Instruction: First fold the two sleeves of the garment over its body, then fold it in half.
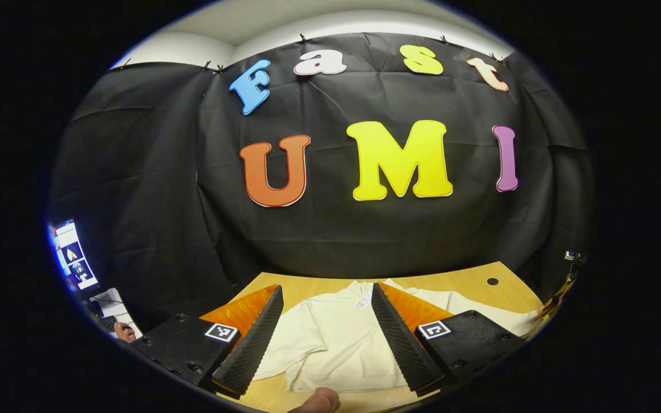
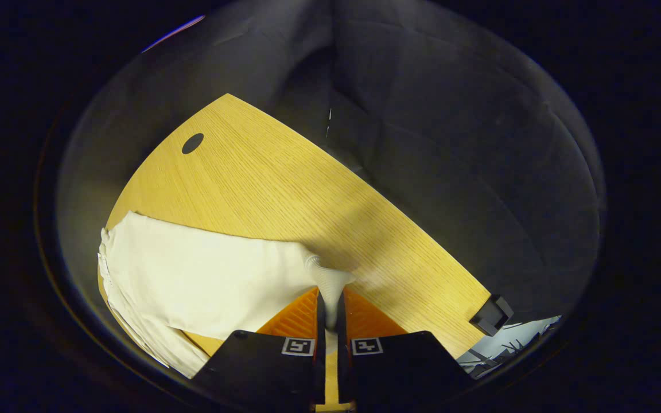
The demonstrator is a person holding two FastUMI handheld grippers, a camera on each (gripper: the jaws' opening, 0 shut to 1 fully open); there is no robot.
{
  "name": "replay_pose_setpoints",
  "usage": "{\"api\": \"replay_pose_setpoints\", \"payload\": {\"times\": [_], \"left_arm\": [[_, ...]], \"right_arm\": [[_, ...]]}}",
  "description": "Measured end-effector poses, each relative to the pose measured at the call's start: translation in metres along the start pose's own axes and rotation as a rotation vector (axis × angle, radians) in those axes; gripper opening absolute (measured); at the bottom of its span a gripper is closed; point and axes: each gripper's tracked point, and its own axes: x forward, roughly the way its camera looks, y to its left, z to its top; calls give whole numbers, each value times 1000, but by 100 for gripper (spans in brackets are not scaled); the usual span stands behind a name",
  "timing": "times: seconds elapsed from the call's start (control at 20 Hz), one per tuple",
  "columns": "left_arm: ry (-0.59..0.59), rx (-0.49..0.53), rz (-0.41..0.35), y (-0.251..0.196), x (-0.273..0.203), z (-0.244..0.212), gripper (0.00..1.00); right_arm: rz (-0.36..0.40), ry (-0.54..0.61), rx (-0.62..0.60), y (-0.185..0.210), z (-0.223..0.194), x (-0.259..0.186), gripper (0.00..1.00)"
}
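A cream long-sleeved garment (image 1: 336, 338) lies flat on the wooden table (image 1: 468, 284), collar toward the far wall. My left gripper (image 1: 325, 338) hovers open above its body, nothing between its fingers. In the right gripper view, one cream sleeve (image 2: 210, 275) stretches across the table (image 2: 284, 189) from the left, and its ribbed cuff (image 2: 329, 284) is pinched between the fingers of my right gripper (image 2: 329, 310), which is shut on it. The sleeve lifts slightly at the cuff end.
A round cable hole (image 2: 192, 143) sits near the table's far corner, with the same cable hole (image 1: 492, 281) in the left gripper view. A small black block (image 2: 492, 314) sits at the table's edge. A monitor (image 1: 72, 258) stands at far left. A fingertip (image 1: 319, 400) shows at the bottom.
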Motion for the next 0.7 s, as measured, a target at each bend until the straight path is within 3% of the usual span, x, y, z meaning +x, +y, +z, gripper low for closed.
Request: {"api": "replay_pose_setpoints", "payload": {"times": [0.35, 0.7], "left_arm": [[-2, -49, -39, 24, 10, -12, 98], [17, -26, -76, 54, 23, -34, 98]], "right_arm": [[40, -109, -74, 51, 22, -67, 9], [116, -203, -188, 142, 19, -130, 7]]}}
